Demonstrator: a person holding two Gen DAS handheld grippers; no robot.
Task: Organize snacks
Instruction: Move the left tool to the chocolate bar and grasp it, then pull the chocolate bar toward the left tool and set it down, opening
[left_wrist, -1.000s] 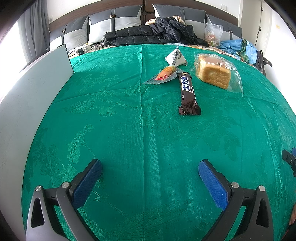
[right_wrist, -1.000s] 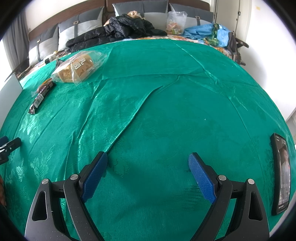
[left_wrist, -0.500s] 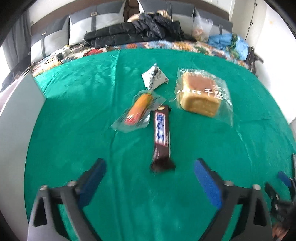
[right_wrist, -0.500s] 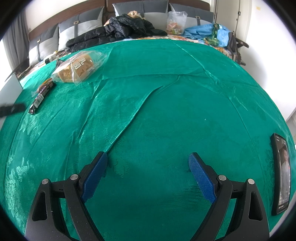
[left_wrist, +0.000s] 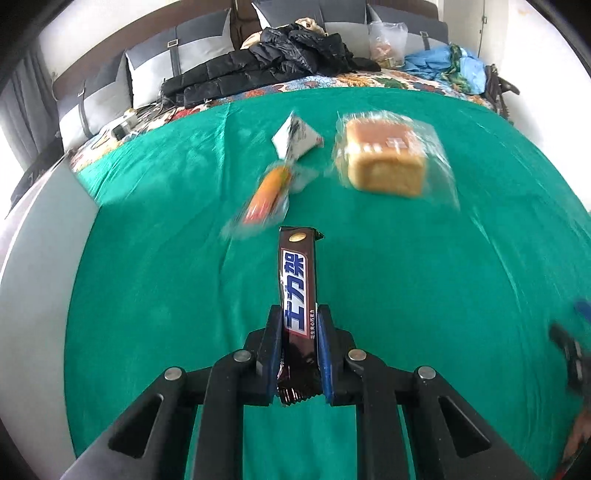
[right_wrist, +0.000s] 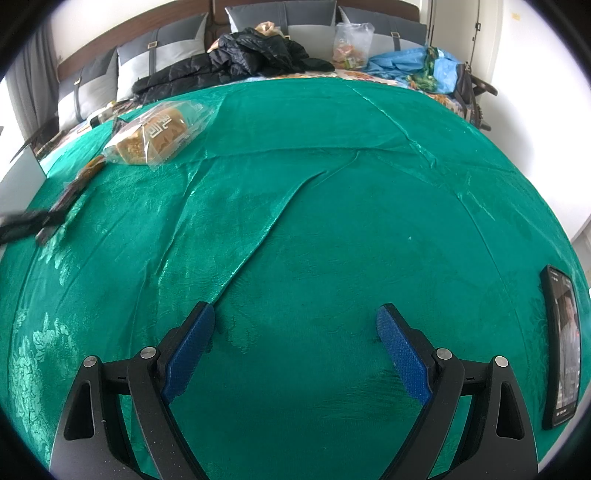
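My left gripper (left_wrist: 299, 314) is shut on the near half of a dark brown chocolate bar (left_wrist: 297, 273), which sticks out forward above the green cloth. Beyond it lie an orange sausage in clear wrap (left_wrist: 267, 195), a small white triangular packet (left_wrist: 295, 138) and a bagged loaf of bread (left_wrist: 386, 162). In the right wrist view my right gripper (right_wrist: 295, 325) stands open over bare green cloth with nothing between its fingers. The bagged bread (right_wrist: 157, 134) shows far left there, and the left gripper with the bar is a dark blur at the left edge.
A green cloth (right_wrist: 332, 206) covers the surface. A black phone (right_wrist: 561, 343) lies near its right edge. A grey-white panel (left_wrist: 33, 266) stands along the left side. Behind are cushions, a black jacket (left_wrist: 266, 62), a clear bag and blue fabric.
My left gripper moved forward to the chocolate bar, went from wide open to shut on it, and lifted it off the cloth. The right gripper stayed still.
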